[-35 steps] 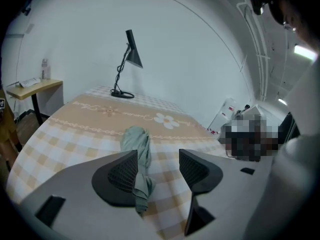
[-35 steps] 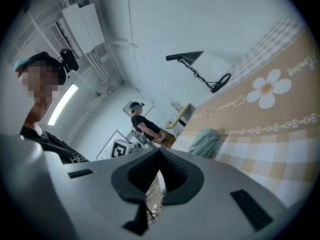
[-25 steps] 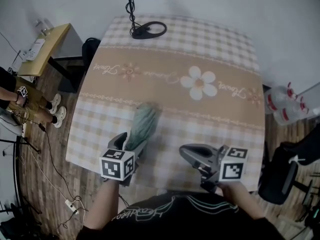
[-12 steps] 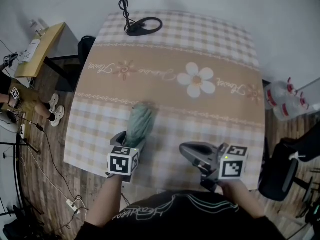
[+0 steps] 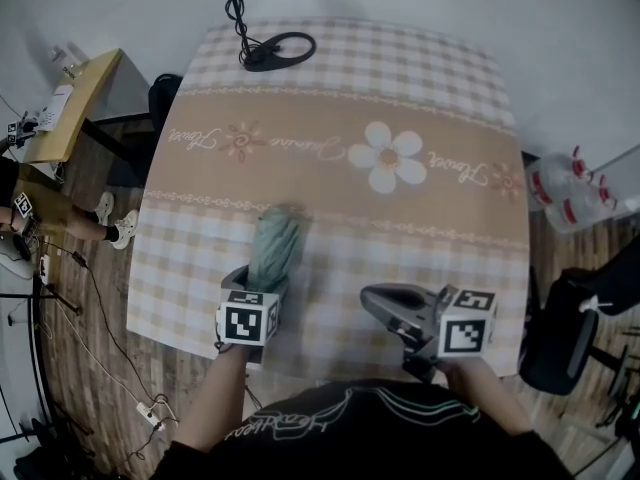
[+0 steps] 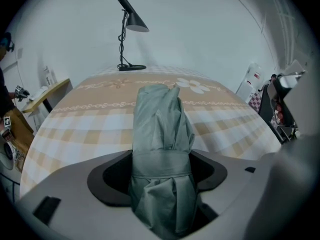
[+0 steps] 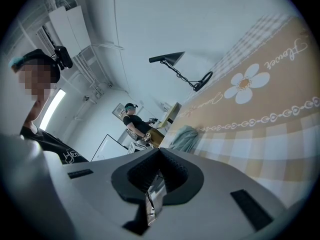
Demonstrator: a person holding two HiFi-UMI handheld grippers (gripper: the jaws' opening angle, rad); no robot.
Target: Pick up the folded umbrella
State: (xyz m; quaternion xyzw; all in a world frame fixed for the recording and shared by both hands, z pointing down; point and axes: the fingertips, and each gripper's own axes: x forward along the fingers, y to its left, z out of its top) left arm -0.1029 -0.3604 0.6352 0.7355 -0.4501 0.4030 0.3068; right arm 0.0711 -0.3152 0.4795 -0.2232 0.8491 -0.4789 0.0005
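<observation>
The folded umbrella [image 5: 275,246], a grey-green fabric bundle, lies on the checked tablecloth [image 5: 430,248] at the front left. My left gripper [image 5: 262,284] is shut on its near end. In the left gripper view the umbrella [image 6: 161,129] fills the gap between the jaws of the left gripper [image 6: 161,173] and points away toward the lamp. I cannot tell whether it is clear of the cloth. My right gripper [image 5: 384,304] hovers at the front right, shut with nothing in it. In its own view the right gripper [image 7: 159,173] has its pads together and the umbrella [image 7: 184,137] lies off to its left.
A black desk lamp [image 5: 270,48] stands at the table's far left edge. A daisy print [image 5: 390,158] marks the cloth's middle band. On the floor are water bottles [image 5: 565,183] and a black chair [image 5: 565,338] at right, a wooden side desk [image 5: 70,103] and a person [image 5: 20,208] at left.
The left gripper has turned slightly and edged forward on the umbrella's near end. The right gripper has stayed in place. My head view has shifted a little.
</observation>
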